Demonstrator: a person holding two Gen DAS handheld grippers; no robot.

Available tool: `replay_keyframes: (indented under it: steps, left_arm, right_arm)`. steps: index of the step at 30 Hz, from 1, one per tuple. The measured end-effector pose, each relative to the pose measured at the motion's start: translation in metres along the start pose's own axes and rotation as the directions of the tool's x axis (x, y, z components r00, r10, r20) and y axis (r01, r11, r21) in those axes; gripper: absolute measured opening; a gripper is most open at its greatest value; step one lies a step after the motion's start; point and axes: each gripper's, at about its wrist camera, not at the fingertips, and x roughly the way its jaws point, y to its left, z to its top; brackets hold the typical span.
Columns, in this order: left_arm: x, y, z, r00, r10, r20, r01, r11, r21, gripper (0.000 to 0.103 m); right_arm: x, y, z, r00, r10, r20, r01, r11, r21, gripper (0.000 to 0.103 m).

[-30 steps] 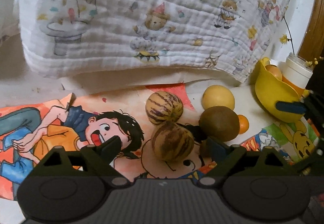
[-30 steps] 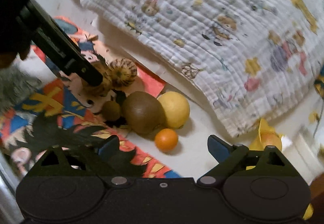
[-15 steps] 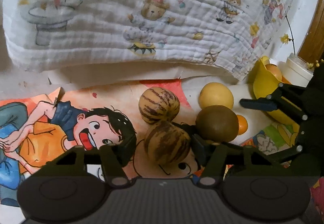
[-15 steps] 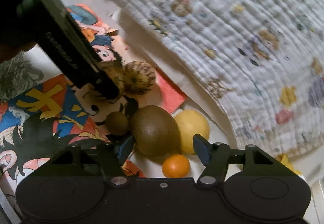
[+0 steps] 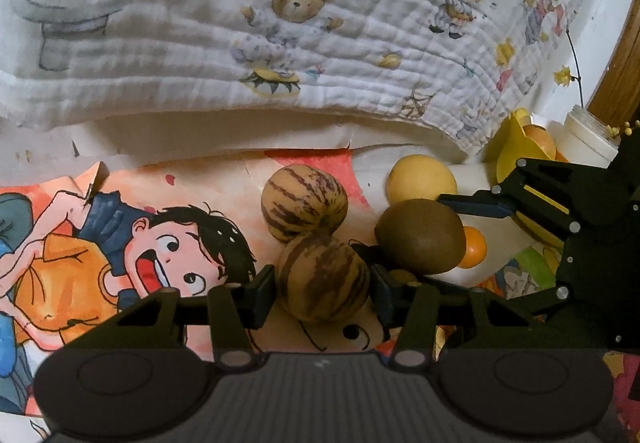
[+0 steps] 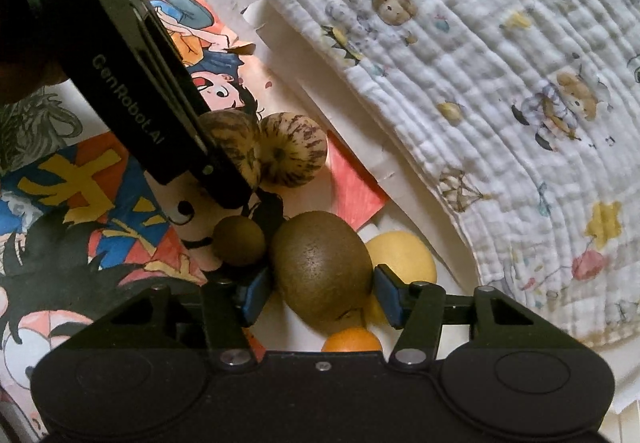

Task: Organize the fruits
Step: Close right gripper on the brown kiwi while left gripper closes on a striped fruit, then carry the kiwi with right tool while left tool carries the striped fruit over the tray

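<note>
Several fruits lie together on a cartoon poster. My left gripper is shut on the near striped melon, pads on both its sides. A second striped melon sits just behind it. My right gripper is shut on the big brown kiwi; it also shows in the left wrist view. A small kiwi, a yellow fruit and a small orange touch or crowd the big kiwi.
A folded white printed blanket lies behind the fruits. A yellow bowl holding an orange fruit stands at the right, beside a white jar. The left gripper's body crosses the right wrist view.
Both grippers moved in on the fruit pile and closed: the left on the near striped melon, the right on the big kiwi.
</note>
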Motion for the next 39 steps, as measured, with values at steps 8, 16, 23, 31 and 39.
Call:
replay_keyframes:
  steps: [8,16,23,31,39]
  left_arm:
    - [-0.002,0.007,0.0,1.0,0.009,0.003,-0.009,1.0,-0.029,0.054]
    - [-0.016,0.012,-0.006,0.999,0.038,0.004,-0.038,0.998,-0.05,0.053]
    - [-0.037,0.007,-0.013,0.999,0.044,0.029,-0.043,0.998,-0.043,0.053]
    - [-0.059,-0.006,-0.027,0.998,0.044,0.036,-0.042,0.998,-0.041,0.053]
    - [-0.092,-0.021,-0.049,0.998,0.033,0.046,-0.032,0.999,-0.038,0.053]
  right_arm:
    - [0.007,-0.005,0.007,1.0,0.027,0.001,-0.027,0.999,-0.024,0.057]
    - [0.001,0.003,0.008,0.999,-0.042,0.005,0.042,0.999,-0.005,0.055]
    - [-0.017,0.03,-0.005,0.99,-0.133,0.055,0.134,0.991,-0.014,0.055]
    - [-0.056,0.046,-0.009,0.979,-0.156,0.133,0.155,0.988,0.016,0.055]
    - [-0.104,0.06,-0.017,0.973,-0.142,0.184,0.131,0.989,0.07,0.055]
